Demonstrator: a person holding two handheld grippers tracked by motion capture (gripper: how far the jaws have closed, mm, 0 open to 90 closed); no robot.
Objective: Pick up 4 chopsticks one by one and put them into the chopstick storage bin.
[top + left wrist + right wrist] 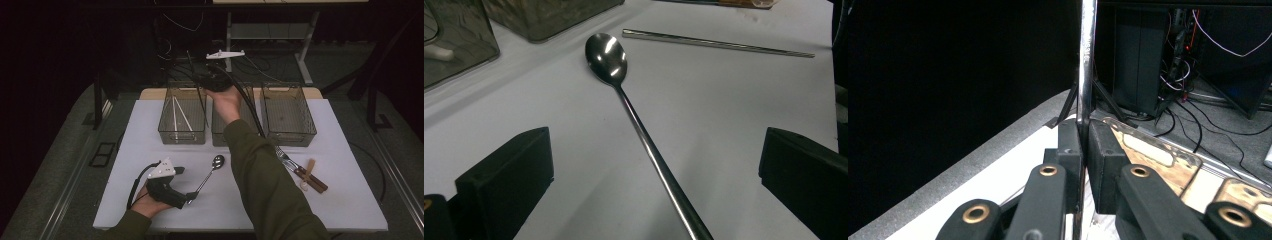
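High view above table (150, 210), left gripper view close over spoon (644, 140), shared with high view

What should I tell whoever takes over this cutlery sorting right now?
Right gripper: shut on a metal rod, likely a chopstick, held up over the middle basket.
Left gripper: open, low on the table, fingers either side of the spoon handle, not gripping.
Done: white sticks already lie in the left basket.
Left: drop the rod, grab and bin the spoon, then the second metal chopstick, fork and wooden-handled pieces. Right basket looks empty.
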